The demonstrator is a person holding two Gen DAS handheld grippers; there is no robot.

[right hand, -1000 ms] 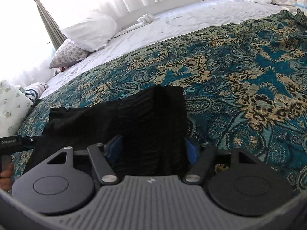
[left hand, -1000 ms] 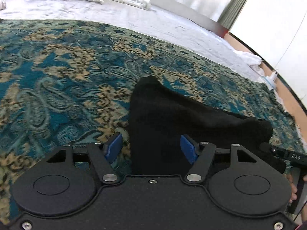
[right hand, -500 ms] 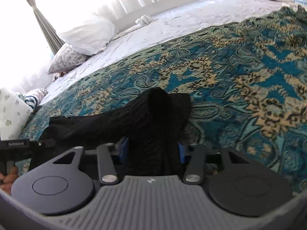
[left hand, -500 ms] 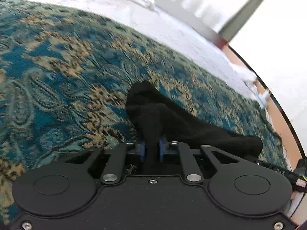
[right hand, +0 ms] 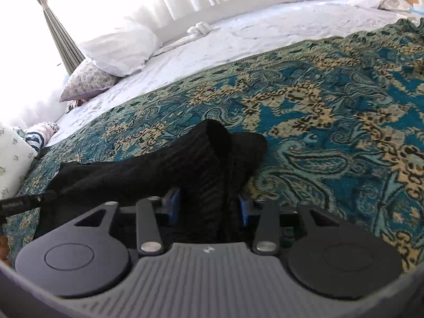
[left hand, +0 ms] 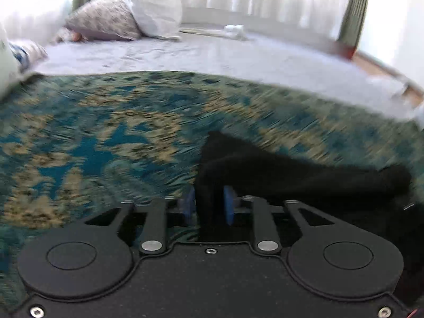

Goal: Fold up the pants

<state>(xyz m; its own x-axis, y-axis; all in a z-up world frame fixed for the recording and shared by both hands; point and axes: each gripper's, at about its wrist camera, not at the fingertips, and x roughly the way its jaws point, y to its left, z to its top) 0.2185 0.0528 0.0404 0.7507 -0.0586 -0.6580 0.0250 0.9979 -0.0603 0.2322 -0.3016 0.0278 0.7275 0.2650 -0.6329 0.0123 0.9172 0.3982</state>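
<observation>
The black pants point(left hand: 291, 175) lie on a teal and gold patterned bedspread point(left hand: 106, 132). In the left wrist view a raised fold of them stands between the blue pads of my left gripper point(left hand: 208, 206). The jaws are opening, but cloth still fills the gap and touches both pads. In the right wrist view the pants point(right hand: 159, 167) rise in a ribbed ridge. My right gripper point(right hand: 208, 208) holds that ridge with its jaws opening slightly and both pads against the cloth. The pants stretch between the two grippers.
The bedspread point(right hand: 344, 106) covers the near half of the bed, with white sheet point(left hand: 238, 55) beyond it. Pillows point(left hand: 153, 5) lie at the far left, and curtains hang behind. A black bar of the other tool point(right hand: 23, 202) shows at the left edge of the right wrist view.
My left jaws closed tight on a pants fold, then widened a little, and that view swung towards the pillows. The right jaws narrowed onto the cloth, which rose into a ridge.
</observation>
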